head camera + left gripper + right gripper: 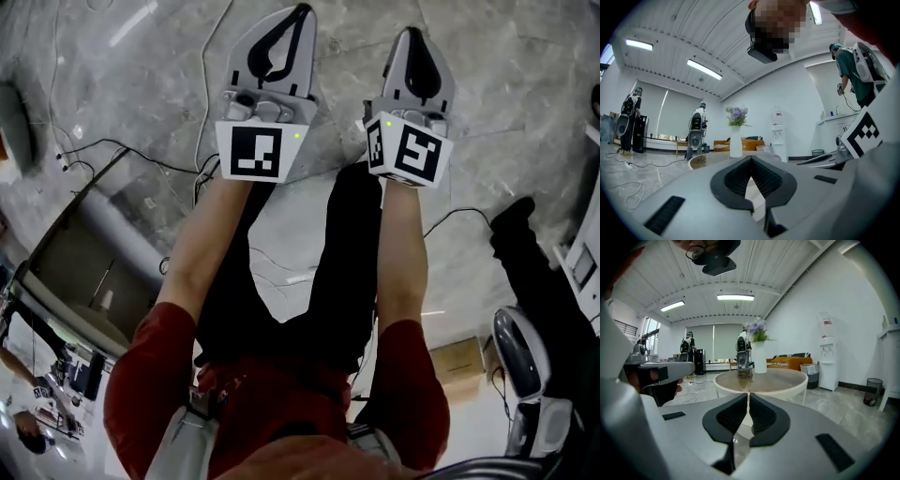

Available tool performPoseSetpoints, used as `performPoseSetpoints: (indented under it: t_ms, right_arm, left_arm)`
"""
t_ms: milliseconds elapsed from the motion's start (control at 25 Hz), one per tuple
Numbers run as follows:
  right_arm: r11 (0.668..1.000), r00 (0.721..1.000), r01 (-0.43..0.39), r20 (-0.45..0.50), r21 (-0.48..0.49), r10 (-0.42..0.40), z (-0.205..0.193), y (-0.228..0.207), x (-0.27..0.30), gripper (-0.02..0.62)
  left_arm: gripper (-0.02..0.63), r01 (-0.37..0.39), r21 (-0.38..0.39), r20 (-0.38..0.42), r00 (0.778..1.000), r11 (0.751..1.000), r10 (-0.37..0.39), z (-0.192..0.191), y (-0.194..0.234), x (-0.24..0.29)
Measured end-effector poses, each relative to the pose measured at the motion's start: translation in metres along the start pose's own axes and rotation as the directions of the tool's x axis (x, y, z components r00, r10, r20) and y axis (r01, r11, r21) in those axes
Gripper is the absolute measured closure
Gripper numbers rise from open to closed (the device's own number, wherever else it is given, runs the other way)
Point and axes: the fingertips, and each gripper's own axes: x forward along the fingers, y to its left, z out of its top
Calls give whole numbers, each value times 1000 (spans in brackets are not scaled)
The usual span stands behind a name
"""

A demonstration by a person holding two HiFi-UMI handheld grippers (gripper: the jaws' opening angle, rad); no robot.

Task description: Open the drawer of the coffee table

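Currently, in the head view, I hold the left gripper (300, 9) and right gripper (412, 34) at twelve o'clock over the floor (141, 84).

Left gripper view: jaws together, empty; coffee table (701, 160) at nine o'clock.

Right gripper view: jaws together, empty; the table (761, 380) at twelve o'clock, no drawer showing. I judge this the approach; next I must find the drawer front.

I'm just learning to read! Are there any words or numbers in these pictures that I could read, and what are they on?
No words or numbers can be read here.
left gripper, marker cube: black-and-white squares, not letters.
right gripper, its marker cube: the same kind of squares, not letters.
water dispenser: a red label, too small to read.
cardboard box: too blurred to make out any print.
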Motion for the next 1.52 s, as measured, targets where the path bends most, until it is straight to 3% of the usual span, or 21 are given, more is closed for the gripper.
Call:
performPoseSetpoints:
  t_ms: [160, 320, 480, 560, 840, 920, 1000, 1040, 1080, 1160, 1240, 1400, 1520]
  right_arm:
    - [1000, 1000, 7, 4, 11, -8, -100, -15, 58, 568]
    - [1000, 1000, 16, -3, -6, -16, -184, -33, 112, 568]
    - [1000, 1000, 0, 30, -1, 0, -249, -40, 148, 568]
    - [1000, 999, -11, 44, -9, 11, -275, -40, 162, 568]
    - [995, 998, -25, 65, 96, 19, -325, -47, 188, 568]
    - [982, 998, -41, 59, 183, 30, -333, -46, 192, 566]
    - [939, 997, -70, 49, 337, 57, -346, -45, 199, 566]
    - [901, 996, -88, 50, 426, 73, -352, -46, 204, 566]
    - [853, 994, -108, 60, 511, 89, -358, -46, 209, 562]
    - [752, 988, -152, 100, 642, 115, -364, -47, 219, 495]
    - [677, 980, -199, 147, 708, 133, -364, -46, 228, 443]
    - [571, 961, -275, 222, 774, 162, -368, -39, 245, 355]
    - [485, 935, -354, 303, 800, 184, -367, -33, 255, 310]
  left_arm:
    - [592, -15, 49, 39, 999, 999, 13, -101, -5, 27]
    - [592, -76, 13, 5, 997, 997, 76, -194, -2, 50]
    - [592, -56, 99, 128, 991, 993, 43, -241, -20, 63]
    - [592, -46, 125, 138, 990, 991, 29, -268, -26, 66]
    - [592, -80, 52, 22, 997, 995, 79, -341, -20, 69]
    - [592, -81, 17, -20, 996, 997, 81, -351, -20, 67]
    - [592, -82, 2, -29, 996, 997, 82, -355, -19, 63]
    - [592, -81, 6, -26, 996, 997, 81, -356, -19, 62]
    - [592, -79, 13, -22, 997, 997, 80, -357, -18, 61]
    - [592, -70, 33, -10, 997, 997, 70, -356, -18, 61]
    - [592, -60, 46, -12, 998, 997, 61, -358, -17, 62]
    - [592, -86, 1, -39, 996, 996, 86, -368, -6, 60]
    - [592, -91, 20, -20, 996, 996, 92, -371, 1, 62]
